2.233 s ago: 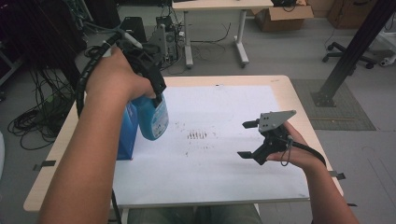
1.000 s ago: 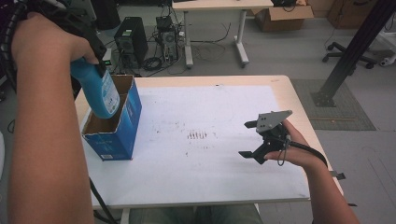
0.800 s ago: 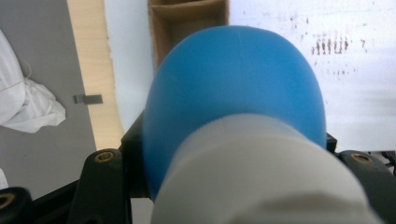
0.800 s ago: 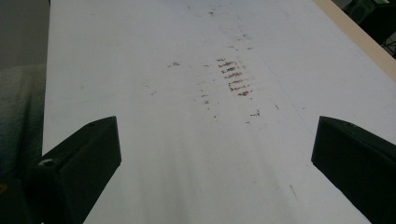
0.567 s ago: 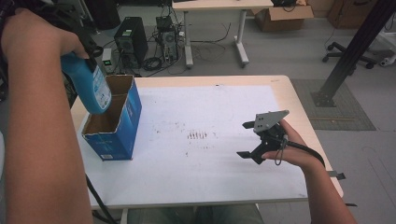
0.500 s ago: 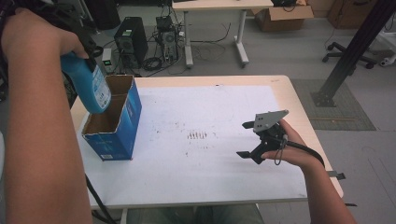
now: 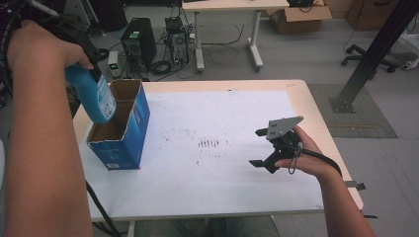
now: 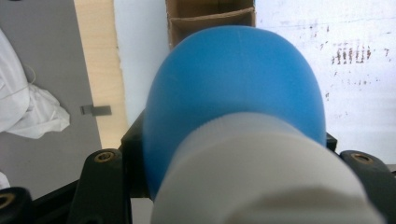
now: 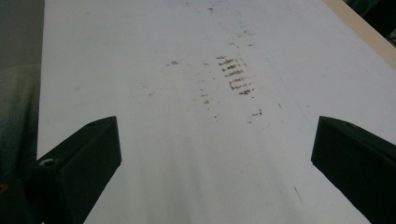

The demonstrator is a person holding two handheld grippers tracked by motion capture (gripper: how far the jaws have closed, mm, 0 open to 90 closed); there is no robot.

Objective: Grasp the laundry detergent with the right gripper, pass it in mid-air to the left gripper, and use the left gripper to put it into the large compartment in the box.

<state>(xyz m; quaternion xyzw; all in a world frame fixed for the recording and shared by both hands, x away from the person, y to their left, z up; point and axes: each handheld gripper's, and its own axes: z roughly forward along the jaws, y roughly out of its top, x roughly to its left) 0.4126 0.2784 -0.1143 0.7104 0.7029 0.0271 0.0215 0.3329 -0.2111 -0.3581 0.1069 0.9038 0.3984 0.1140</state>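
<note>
The person is packing a blue bottle [image 7: 94, 98] into an open blue carton [image 7: 121, 133] that is standing at the left side of the worktop [image 7: 316, 106]. The step in hand looks like the lowering: the left gripper [image 7: 81, 47] is pinching the bottle near its white cap [image 8: 261, 172], its jaws pressed tight on either side, and the bottle is hanging tilted, base down, right at the carton's left rim. From the high view its lower end is overlapping the brown opening, but whether it has already passed below the rim cannot be told.

In the left gripper view the bottle's rounded body is blocking most of the sight, with the carton's cardboard mouth [image 8: 210, 18] just beyond it.

The next move probably calls for straightening the bottle, centring it over the opening and sinking it in without catching the raised flap at the far side or tipping the carton over.

The right gripper [image 7: 271, 148] is waiting well apart, at the right of the white sheet [image 7: 232, 173], its jaws spread wide and holding nothing, beside the dark smudges [image 7: 207, 143].
</note>
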